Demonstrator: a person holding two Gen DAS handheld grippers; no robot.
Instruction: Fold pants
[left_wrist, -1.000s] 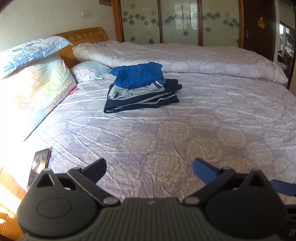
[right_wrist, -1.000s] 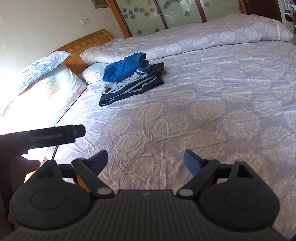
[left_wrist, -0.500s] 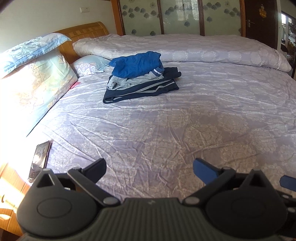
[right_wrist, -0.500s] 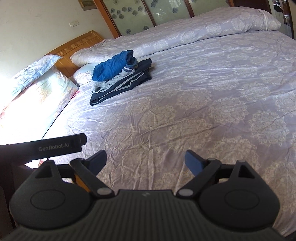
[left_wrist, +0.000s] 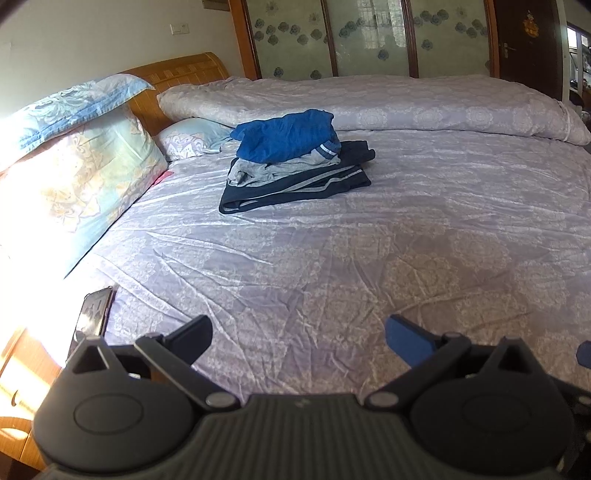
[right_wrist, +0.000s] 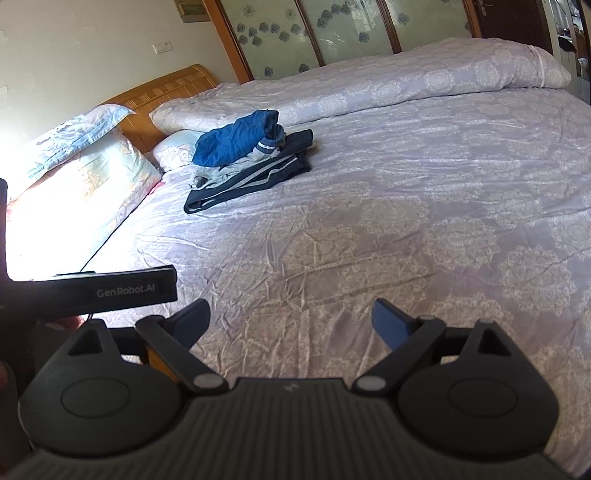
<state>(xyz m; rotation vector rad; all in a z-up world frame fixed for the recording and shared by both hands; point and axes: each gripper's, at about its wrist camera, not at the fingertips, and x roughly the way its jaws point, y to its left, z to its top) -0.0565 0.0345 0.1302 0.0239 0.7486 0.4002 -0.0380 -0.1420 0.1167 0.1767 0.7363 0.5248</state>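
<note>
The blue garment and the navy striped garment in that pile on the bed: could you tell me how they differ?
The blue garment tops the pile, bunched and rumpled; the navy striped garment lies at the bottom, flat on the bedspread. The blue garment is bright and mostly plain; the navy striped garment is dark with pale stripes. Neither is held by a gripper.

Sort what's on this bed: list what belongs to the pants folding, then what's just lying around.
For the job:
- stack of clothes: blue garment on top, grey in the middle, dark striped pants beneath
- left gripper, open
- right gripper, open

Lying about:
- phone at the bed edge
- pillows
- rolled duvet
</note>
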